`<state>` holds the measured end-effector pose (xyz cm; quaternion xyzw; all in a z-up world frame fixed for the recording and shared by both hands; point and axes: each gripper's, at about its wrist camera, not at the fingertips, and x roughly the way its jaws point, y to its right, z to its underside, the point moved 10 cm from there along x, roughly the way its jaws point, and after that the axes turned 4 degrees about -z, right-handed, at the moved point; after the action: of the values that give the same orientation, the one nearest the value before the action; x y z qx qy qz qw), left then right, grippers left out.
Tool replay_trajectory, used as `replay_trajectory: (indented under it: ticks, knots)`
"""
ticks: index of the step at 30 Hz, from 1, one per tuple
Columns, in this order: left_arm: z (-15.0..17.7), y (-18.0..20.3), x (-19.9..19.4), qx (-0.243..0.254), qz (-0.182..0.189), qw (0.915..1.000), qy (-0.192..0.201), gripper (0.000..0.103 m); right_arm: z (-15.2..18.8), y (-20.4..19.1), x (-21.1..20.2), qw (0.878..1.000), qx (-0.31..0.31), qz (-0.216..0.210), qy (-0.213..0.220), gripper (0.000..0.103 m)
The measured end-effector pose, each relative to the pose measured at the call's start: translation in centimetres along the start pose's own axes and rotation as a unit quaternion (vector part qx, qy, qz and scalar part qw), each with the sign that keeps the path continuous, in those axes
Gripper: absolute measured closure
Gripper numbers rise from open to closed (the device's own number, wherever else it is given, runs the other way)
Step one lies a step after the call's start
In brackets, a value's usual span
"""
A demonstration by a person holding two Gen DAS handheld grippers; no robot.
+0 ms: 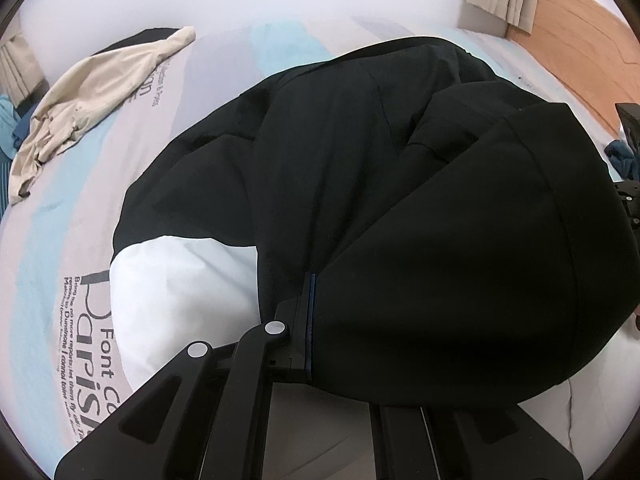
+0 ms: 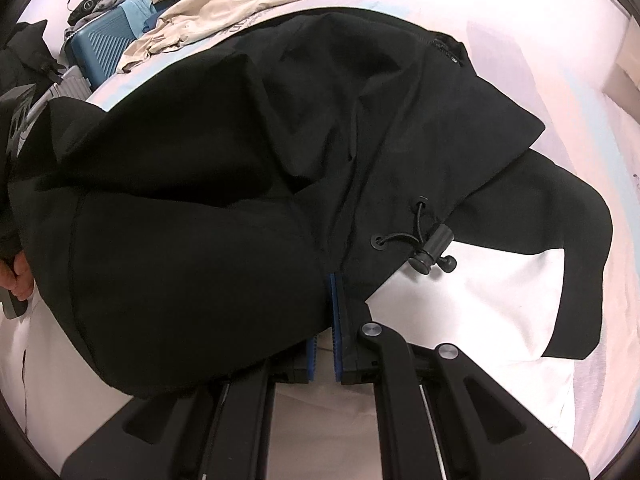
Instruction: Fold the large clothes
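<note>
From our left wrist view, a beige garment [image 1: 92, 92] lies crumpled at the far left of the bed [image 1: 48, 240], whose striped cover carries printing we can only read in part. To its right the black jacket [image 1: 400, 184] spreads over the bed and over a white pillow [image 1: 176, 280], hiding most of it. Our left gripper [image 1: 311, 292] is clamped on the jacket's edge; only one blue-lined finger shows, the other is buried under the cloth. At the far right edge a black piece of gear [image 1: 628, 196] is cut off by the frame.

From our right wrist view, a hand [image 2: 18, 276] at the far left edge is mostly hidden behind the jacket [image 2: 200, 200]. Behind it a blue suitcase [image 2: 104, 48] stands beside the bed, partly hidden by the beige garment [image 2: 208, 16]. Our right gripper [image 2: 333, 280] pinches a fold of the jacket between its blue pads; the fingertips vanish into the fabric. A drawcord toggle [image 2: 434, 246] hangs just right of them, above the pillow [image 2: 480, 300].
</note>
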<state>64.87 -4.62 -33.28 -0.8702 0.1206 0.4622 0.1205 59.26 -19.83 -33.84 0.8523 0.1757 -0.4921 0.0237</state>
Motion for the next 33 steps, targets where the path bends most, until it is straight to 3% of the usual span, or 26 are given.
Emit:
replay_trajectory:
  ticks: [5, 7, 8, 9, 10, 12, 15, 19, 24, 29, 33]
  knots:
    - [0.0, 0.2, 0.2, -0.005, -0.001, 1.0000, -0.008, 0.096, -0.5, 0.0, 0.7, 1.000, 0.004, 0.000, -0.007, 0.095]
    - [0.0, 0.1, 0.1, -0.017, 0.001, 0.9998, -0.013, 0.096, -0.7, 0.1, 0.5, 1.000, 0.003, 0.015, -0.009, 0.085]
    - [0.0, 0.1, 0.0, -0.020, 0.000, 0.9997, -0.016, 0.094, -0.5, -0.2, 0.3, 1.000, 0.004, 0.018, -0.009, 0.073]
    - [-0.2, 0.3, -0.1, -0.019, 0.000, 0.9996, -0.019, 0.087, -0.5, -0.1, 0.1, 1.000, 0.008, 0.021, -0.007, 0.063]
    - [-0.3, 0.6, -0.4, -0.015, -0.002, 0.9997, -0.019, 0.082, -0.4, -0.2, -0.3, 1.000, 0.014, 0.020, -0.004, 0.063]
    - [-0.5, 1.2, -1.4, 0.002, -0.011, 0.9999, -0.007, 0.049, -0.2, -0.3, -0.8, 1.000, 0.019, 0.017, -0.003, 0.063]
    - [-0.1, 1.9, -3.5, 0.029, -0.044, 0.9985, 0.017, 0.016, 0.2, -0.4, -1.9, 1.000, 0.017, 0.016, -0.002, 0.063]
    - [1.7, 2.4, -5.5, 0.038, -0.046, 0.9982, 0.008, 0.015, 1.0, -1.1, -3.6, 1.000, 0.013, 0.008, -0.003, 0.063]
    - [2.8, 1.7, -8.5, 0.007, -0.030, 0.9995, 0.007, 0.015, 1.6, -1.8, -5.9, 1.000, -0.004, 0.002, 0.000, 0.063]
    - [0.1, 0.9, -10.2, -0.031, -0.015, 0.9991, 0.025, 0.013, -0.6, -2.1, -7.7, 1.000, -0.004, -0.004, 0.019, 0.054]
    - [-4.5, 0.4, -9.2, -0.042, -0.004, 0.9981, 0.045, 0.013, -4.5, -1.6, -8.2, 0.999, -0.003, -0.008, 0.048, 0.047]
